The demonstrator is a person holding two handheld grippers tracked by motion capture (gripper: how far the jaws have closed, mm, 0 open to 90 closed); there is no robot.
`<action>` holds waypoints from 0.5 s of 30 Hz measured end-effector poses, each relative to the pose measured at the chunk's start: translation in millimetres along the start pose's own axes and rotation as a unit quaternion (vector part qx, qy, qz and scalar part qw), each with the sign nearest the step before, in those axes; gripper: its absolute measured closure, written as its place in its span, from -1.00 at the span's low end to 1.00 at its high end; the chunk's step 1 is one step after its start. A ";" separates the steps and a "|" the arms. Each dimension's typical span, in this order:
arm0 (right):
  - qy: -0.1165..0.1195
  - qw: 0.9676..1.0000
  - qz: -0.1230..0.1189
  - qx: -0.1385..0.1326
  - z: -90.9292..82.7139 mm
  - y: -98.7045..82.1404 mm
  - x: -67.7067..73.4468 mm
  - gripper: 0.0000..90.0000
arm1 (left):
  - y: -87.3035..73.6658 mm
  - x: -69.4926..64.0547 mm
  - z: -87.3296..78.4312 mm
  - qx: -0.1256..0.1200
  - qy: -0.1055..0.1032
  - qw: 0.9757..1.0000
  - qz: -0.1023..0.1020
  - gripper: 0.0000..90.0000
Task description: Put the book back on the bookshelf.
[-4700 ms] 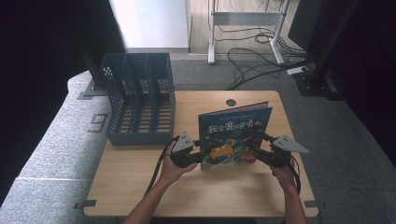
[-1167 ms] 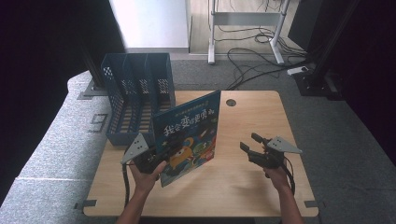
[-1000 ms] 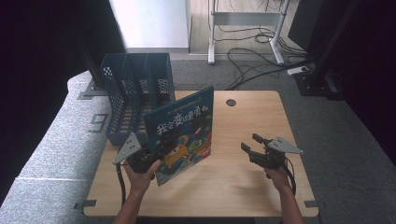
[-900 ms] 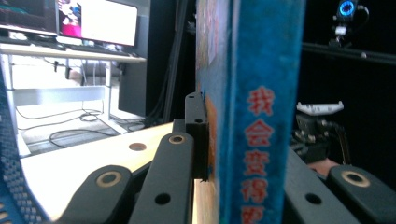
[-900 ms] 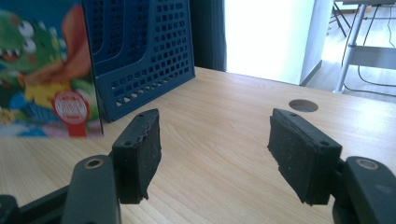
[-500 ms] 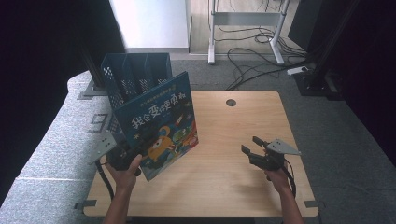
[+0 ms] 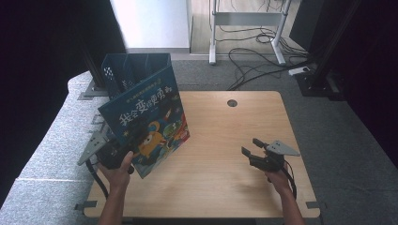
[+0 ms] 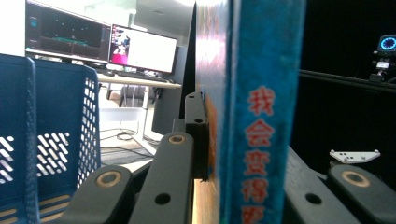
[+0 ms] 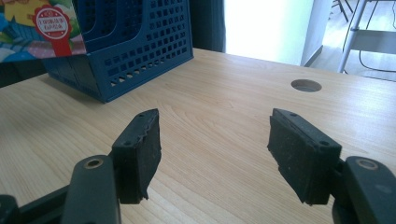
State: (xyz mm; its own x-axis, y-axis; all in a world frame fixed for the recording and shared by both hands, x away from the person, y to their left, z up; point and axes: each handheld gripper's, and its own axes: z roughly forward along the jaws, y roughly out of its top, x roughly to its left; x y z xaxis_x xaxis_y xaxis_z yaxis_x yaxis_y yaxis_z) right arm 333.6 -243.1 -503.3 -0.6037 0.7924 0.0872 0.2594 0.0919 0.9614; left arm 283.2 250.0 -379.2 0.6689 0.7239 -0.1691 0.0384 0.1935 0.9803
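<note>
Black jaws of the left gripper [image 7: 123,157] are clamped on the lower corner of the blue picture book [image 7: 145,124], near its spine; in the left gripper view the spine [image 8: 261,112] rises straight up between the two jaws, pinched from both covers. From that grip the book stands nearly upright over the table's [image 7: 225,187] front-left part, its long axis tilting up and away toward the far-left corner, cover facing the person's side.

Just past the book's top edge, at that far-left corner, sits the blue slotted file rack [image 7: 133,75] — in the left gripper view its perforated wall [image 8: 65,140] shows close by, to the left of the book. So the rack lies ahead of this gripper, toward the table's far edge, and my guess is that the coming move turns on keeping the book upright and lining it up with one of the slots.

The right gripper [image 7: 257,153] rests near the table's front-right part, jaws apart with nothing between them — well apart from both book and rack, so the left hand is plainly the nearer one.
</note>
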 end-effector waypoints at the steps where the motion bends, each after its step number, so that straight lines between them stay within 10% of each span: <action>1: 0.000 1.000 0.000 0.001 0.1 -0.1 0.0 -0.25 | 0.8 0.9 -0.9 -0.001 0.002 1.000 -0.001 0.85; 15: -0.003 1.000 0.002 0.008 2.0 -3.6 -1.5 -0.26 | 10.1 14.9 -12.5 -0.011 0.027 1.000 -0.001 0.85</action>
State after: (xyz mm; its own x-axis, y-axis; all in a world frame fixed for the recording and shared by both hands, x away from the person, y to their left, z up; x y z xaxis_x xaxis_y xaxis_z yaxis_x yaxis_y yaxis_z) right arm 335.1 -243.4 -507.4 -0.5977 0.7968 0.0890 0.2745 0.0991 0.9565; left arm 284.3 271.0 -373.1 0.6273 0.7586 -0.1761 0.0221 0.2087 0.9777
